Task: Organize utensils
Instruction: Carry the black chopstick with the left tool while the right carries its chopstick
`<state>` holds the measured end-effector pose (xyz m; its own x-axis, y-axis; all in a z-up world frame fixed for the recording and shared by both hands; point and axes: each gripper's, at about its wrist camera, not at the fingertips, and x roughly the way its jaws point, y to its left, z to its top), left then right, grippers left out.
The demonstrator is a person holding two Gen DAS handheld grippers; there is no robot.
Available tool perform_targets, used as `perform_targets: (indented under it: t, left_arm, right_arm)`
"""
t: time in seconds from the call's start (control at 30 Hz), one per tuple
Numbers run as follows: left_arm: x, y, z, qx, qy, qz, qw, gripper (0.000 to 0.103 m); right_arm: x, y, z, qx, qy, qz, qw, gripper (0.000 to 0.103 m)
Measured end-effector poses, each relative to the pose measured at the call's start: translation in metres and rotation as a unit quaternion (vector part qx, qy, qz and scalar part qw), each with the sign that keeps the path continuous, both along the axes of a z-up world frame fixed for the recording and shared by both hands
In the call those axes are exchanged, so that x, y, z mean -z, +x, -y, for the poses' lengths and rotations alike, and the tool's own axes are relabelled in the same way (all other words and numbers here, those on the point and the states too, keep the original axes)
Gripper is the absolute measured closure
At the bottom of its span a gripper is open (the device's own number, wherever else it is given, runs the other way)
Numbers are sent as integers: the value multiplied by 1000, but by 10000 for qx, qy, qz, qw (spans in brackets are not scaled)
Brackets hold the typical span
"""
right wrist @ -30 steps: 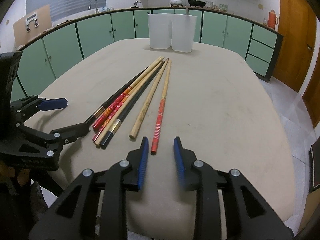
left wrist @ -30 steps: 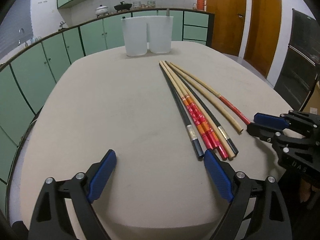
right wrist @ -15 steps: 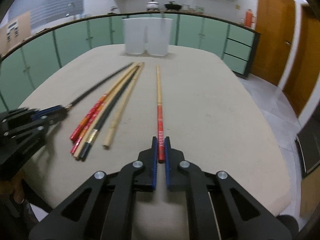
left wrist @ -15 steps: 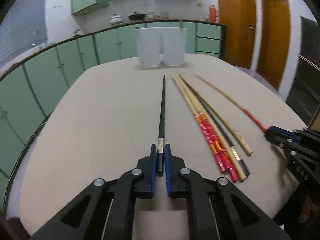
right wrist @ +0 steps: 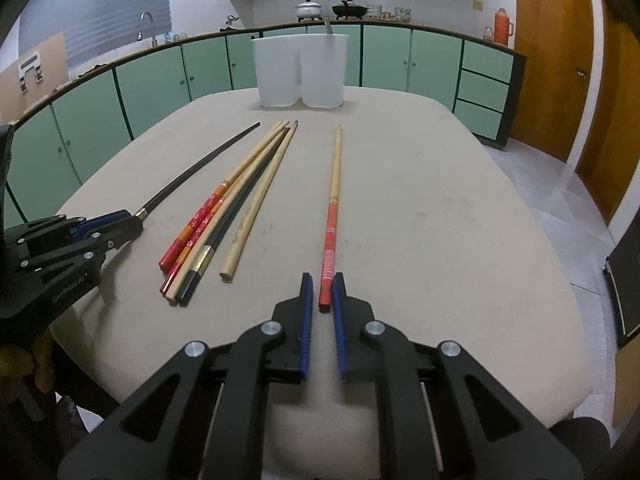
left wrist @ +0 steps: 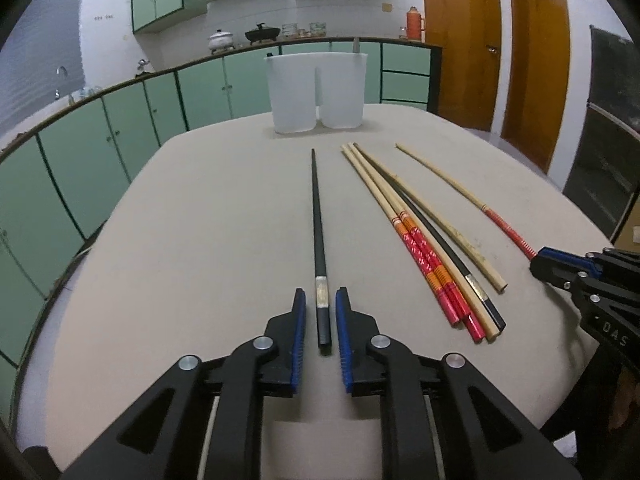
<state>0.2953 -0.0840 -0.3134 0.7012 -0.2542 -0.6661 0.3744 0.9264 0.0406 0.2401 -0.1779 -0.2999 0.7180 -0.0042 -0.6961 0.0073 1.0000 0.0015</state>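
On the beige table [left wrist: 180,264], the left gripper [left wrist: 321,300] was easing open around a slim black chopstick [left wrist: 317,216] – a gap showed – while the right gripper [right wrist: 319,286] pinched a red-handled bamboo chopstick [right wrist: 333,200].

- Black chopstick [left wrist: 318,220], silver band
- Tan chopstick [right wrist: 333,208], red striped end
- Beige desk [left wrist: 200,240]
- White containers [left wrist: 316,92]
- Blue-padded black left gripper [left wrist: 321,336]
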Motion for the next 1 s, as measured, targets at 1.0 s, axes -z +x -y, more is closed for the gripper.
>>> perform_targets:
  t: [1.0]
  left_arm:
    - [-177,11,-32,182,-937,120,9954,96]
  right_arm:
    - [-199,22,1,-742,-150,958,9925,98]
